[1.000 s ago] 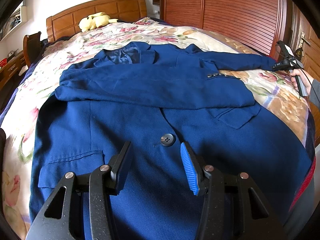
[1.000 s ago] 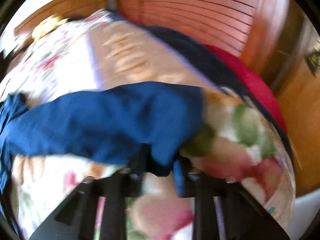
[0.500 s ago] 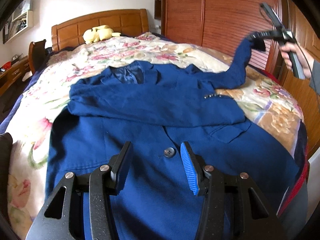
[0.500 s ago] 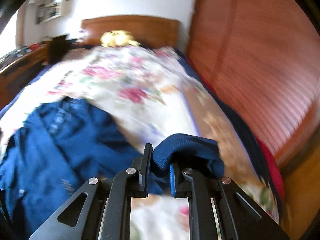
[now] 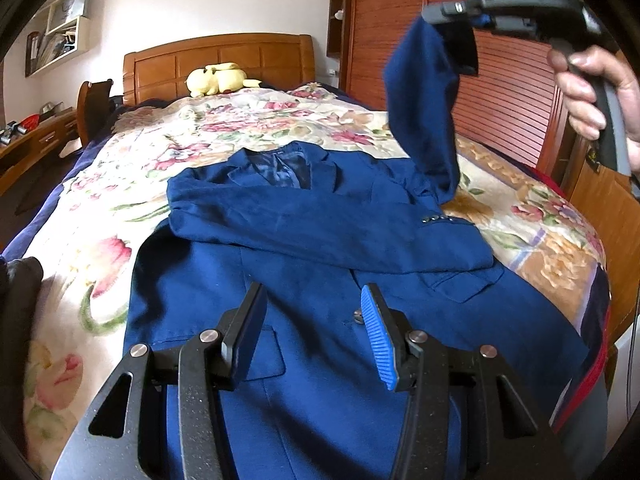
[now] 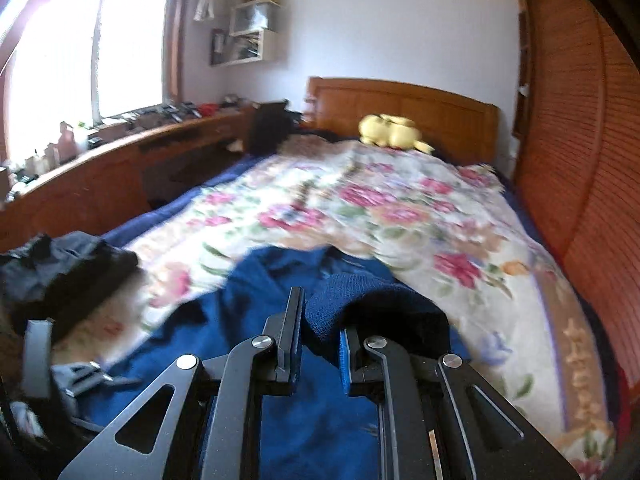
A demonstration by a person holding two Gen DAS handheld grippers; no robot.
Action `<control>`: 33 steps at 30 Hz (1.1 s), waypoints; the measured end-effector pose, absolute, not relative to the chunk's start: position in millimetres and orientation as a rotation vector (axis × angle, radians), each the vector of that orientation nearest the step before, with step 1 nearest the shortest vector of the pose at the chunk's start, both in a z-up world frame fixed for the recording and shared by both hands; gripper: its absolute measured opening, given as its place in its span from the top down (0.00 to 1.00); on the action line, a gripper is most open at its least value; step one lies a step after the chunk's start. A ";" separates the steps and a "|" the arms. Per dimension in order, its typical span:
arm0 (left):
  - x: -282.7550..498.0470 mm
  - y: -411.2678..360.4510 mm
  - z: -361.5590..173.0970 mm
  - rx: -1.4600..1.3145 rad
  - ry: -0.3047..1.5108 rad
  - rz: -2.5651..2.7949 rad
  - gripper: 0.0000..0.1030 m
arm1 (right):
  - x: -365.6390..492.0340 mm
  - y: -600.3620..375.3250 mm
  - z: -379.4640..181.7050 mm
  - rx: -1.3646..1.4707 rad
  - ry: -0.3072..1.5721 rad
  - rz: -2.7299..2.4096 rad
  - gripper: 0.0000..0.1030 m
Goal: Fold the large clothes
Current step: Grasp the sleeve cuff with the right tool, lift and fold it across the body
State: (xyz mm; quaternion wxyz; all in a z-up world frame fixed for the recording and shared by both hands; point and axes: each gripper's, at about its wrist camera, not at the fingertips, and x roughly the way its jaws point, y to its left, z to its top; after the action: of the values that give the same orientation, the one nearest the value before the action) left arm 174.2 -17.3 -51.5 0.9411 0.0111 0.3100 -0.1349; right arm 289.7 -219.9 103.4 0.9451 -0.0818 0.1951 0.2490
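A blue suit jacket [image 5: 320, 264] lies front-up on the floral bedspread [image 5: 120, 184], one sleeve folded across its chest. My left gripper [image 5: 314, 334] is open and empty, hovering above the jacket's lower front near the button. My right gripper [image 6: 318, 338] is shut on the cuff of the other sleeve [image 6: 360, 304]. In the left wrist view that sleeve [image 5: 424, 112] hangs from the raised right gripper [image 5: 464, 14], high over the jacket's right shoulder.
A yellow plush toy [image 5: 216, 78] lies by the wooden headboard [image 5: 216, 58]. A wooden wardrobe [image 5: 500, 92] runs along the bed's right side. A desk [image 6: 100, 172] and a chair stand on the left. Dark clothing [image 6: 60, 268] sits at the bed's left edge.
My right gripper has lifted the sleeve cuff from the bed high into the air and swung it toward the jacket. My left gripper has drawn back slightly, staying open.
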 end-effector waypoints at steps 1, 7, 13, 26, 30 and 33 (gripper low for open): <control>173.6 -16.3 -50.5 0.021 0.630 -0.274 0.51 | 282.2 -216.1 107.1 -0.161 0.388 0.531 0.86; 172.6 -12.6 -45.6 0.014 0.615 -0.273 0.51 | 263.6 -218.0 117.8 -0.148 0.383 0.617 0.86; 173.4 -9.9 -45.3 0.009 0.614 -0.268 0.51 | 274.7 -222.8 102.1 -0.198 0.440 0.582 0.59; 176.4 -11.8 -47.4 0.012 0.620 -0.264 0.51 | 277.6 -202.0 100.0 -0.264 0.469 0.571 0.34; 176.6 -12.6 -49.0 0.015 0.625 -0.264 0.51 | 286.3 -208.5 80.9 -0.255 0.519 0.530 0.34; 177.2 -13.4 -49.4 0.017 0.628 -0.263 0.51 | 295.4 -215.4 59.7 -0.253 0.570 0.497 0.34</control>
State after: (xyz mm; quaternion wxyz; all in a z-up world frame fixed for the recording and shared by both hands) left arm 177.2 -13.4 -49.4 0.9425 0.0084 0.3082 -0.1290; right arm 295.4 -215.4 59.7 0.9216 -0.1230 0.2775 0.2419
